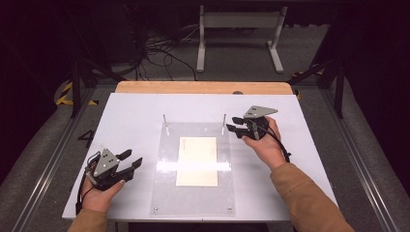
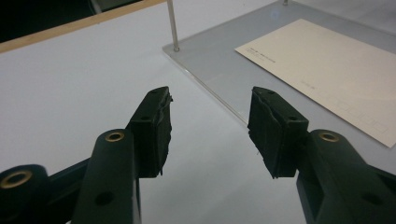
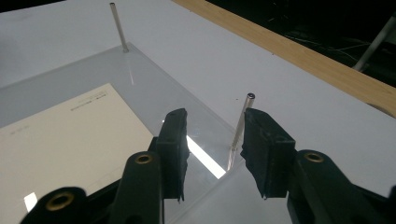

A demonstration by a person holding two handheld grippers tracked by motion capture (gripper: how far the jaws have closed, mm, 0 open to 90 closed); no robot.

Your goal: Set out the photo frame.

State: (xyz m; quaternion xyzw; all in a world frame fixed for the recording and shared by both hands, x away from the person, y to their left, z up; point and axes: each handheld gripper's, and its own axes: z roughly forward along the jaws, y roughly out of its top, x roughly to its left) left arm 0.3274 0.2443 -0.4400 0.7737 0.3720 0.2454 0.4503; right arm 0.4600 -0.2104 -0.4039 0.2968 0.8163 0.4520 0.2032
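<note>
Thin steel pin [image 3: 239, 126] stands between right gripper [image 3: 214, 140] jaws, apparently untouched; left gripper [image 2: 210, 126] gapes empty.

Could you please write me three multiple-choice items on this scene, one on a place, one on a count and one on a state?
1. Where does the cream sheet of paper lie?
A. on the clear plate
B. on the floor
C. between the jaws of a hand-held gripper

2. How many thin metal posts stand at the plate's far edge?
A. one
B. two
C. four

3. How do the jaws of the left hand-held gripper stand?
A. apart, with nothing between them
C. clamped on the paper
B. closed on a post

Key:
1 A, since the paper lies flat in the plate's middle.
2 B, since one post stands at the left far corner and another post at the right.
3 A, since only bare white table shows between the pads.
</note>
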